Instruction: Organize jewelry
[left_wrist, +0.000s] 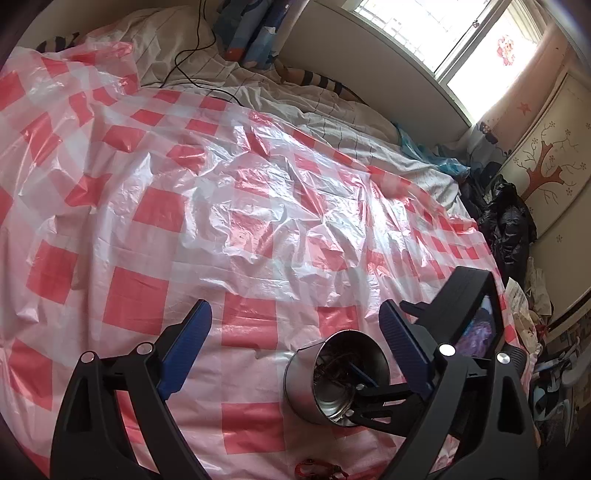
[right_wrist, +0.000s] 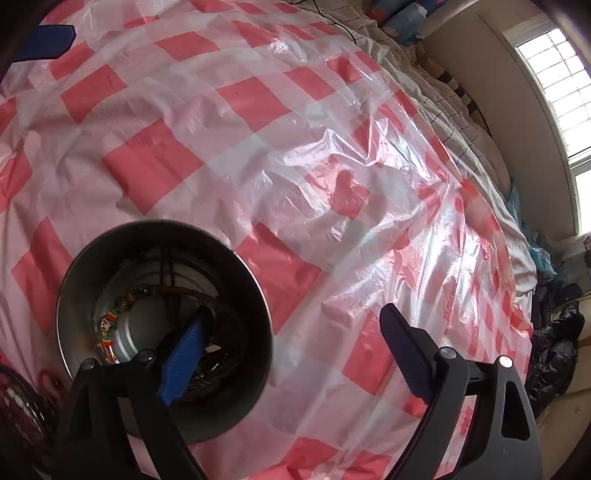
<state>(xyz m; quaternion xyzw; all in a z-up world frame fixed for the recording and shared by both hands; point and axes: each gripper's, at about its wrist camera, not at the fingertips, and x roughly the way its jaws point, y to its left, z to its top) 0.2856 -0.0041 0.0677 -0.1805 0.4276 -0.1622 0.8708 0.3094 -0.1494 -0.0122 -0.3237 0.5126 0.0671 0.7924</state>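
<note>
At lower left of the right wrist view, a round, shiny metal tin (right_wrist: 162, 325) holds a coloured bead bracelet (right_wrist: 112, 319) and dark braided cords (right_wrist: 221, 321). The right gripper (right_wrist: 295, 321) gapes wide, one ribbed blue finger (right_wrist: 184, 362) inside the tin, gripping nothing. The left gripper (left_wrist: 295, 326) likewise stands wide and empty. Beyond spreads crinkled, glossy pink-checked plastic sheeting (right_wrist: 258, 122).

A bed (left_wrist: 343, 147) with a rumpled white grid-lined sheet (left_wrist: 258, 88) carries a crinkled red-and-white checked plastic cover (left_wrist: 155, 214) spread over most of it, and on that cover stands a metal tin (left_wrist: 299, 387) holding beaded jewelry (right_wrist: 110, 321), with a red bracelet (left_wrist: 317, 469) lying just beside it
</note>
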